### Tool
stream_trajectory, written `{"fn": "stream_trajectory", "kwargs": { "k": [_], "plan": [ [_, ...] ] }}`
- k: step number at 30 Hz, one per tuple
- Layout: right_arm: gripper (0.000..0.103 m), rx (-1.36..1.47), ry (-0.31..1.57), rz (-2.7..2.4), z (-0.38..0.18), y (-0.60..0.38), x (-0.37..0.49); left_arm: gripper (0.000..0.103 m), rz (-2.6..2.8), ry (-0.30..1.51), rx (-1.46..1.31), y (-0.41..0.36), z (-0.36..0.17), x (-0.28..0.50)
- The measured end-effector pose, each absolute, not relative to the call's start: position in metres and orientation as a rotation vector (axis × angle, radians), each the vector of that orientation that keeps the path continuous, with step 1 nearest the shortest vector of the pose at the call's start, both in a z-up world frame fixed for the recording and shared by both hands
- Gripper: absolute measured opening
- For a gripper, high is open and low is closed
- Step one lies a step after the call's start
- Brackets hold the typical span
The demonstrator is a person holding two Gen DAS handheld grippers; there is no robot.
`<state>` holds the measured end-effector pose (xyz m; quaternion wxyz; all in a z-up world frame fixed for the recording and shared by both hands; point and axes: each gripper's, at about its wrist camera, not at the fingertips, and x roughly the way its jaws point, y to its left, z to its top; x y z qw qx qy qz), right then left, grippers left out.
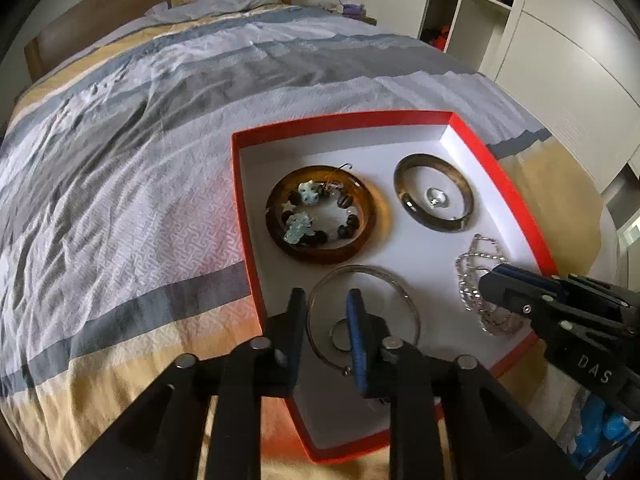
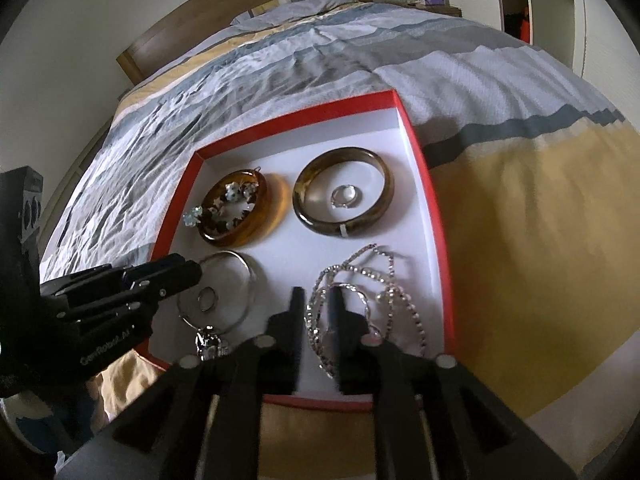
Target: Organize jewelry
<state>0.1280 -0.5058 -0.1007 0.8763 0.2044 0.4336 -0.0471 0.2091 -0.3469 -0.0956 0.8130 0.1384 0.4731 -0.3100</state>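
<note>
A red box (image 1: 340,120) (image 2: 296,114) with a white floor lies on the bed. It holds an amber bangle (image 1: 324,256) (image 2: 276,204) ringing a beaded bracelet (image 1: 304,196), and a dark brown bangle (image 1: 436,227) (image 2: 316,226) around a small ring (image 1: 436,197) (image 2: 345,196). A thin silver bangle (image 1: 360,267) (image 2: 250,276) and a heap of silver chains (image 1: 468,276) (image 2: 380,276) are nearer me. My left gripper (image 1: 326,308) (image 2: 194,274) is open, the silver bangle's left rim lying loose between its fingers. My right gripper (image 2: 316,300) (image 1: 490,280) is open, astride a chain strand.
The box sits near the foot corner of a bed with a grey, white and yellow striped cover (image 1: 140,160). A wooden headboard (image 1: 120,4) is at the far end, white wardrobes (image 1: 560,60) to the right. Bare cover lies left of the box.
</note>
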Motion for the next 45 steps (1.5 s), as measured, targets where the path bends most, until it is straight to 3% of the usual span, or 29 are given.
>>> {"fn": "stream_trajectory", "kwargs": {
  "k": [2,6,14,18,21,27,31,36,45],
  "plan": [
    [0.021,0.417,0.901,-0.105,-0.097,-0.506,0.125,0.034,-0.648,0.994,0.296,-0.344,-0.090,0.205],
    [0.021,0.416,0.888,-0.119,-0.089,-0.506,0.113,0.038,-0.641,0.980,0.256,-0.333,-0.074,0.199],
    [0.022,0.411,0.825,-0.130,-0.050,-0.490,0.083,0.060,-0.561,0.898,0.173,-0.285,-0.028,0.168],
    [0.034,0.366,0.798,-0.109,-0.028,-0.462,0.066,0.072,-0.502,0.849,0.153,-0.252,-0.007,0.143],
    [0.037,0.345,0.778,-0.091,-0.016,-0.442,0.056,0.081,-0.457,0.824,0.142,-0.229,0.005,0.124],
    [0.048,0.279,0.751,-0.075,0.003,-0.396,0.035,0.089,-0.384,0.782,0.116,-0.182,0.020,0.089],
    [0.057,0.244,0.743,-0.066,0.010,-0.375,0.024,0.101,-0.345,0.753,0.112,-0.154,0.027,0.073],
    [0.066,0.221,0.743,-0.073,0.012,-0.359,0.016,0.102,-0.312,0.733,0.117,-0.127,0.028,0.059],
    [0.069,0.213,0.747,-0.111,0.009,-0.351,0.002,0.102,-0.289,0.691,0.097,-0.087,0.029,0.036]
  ]
}}
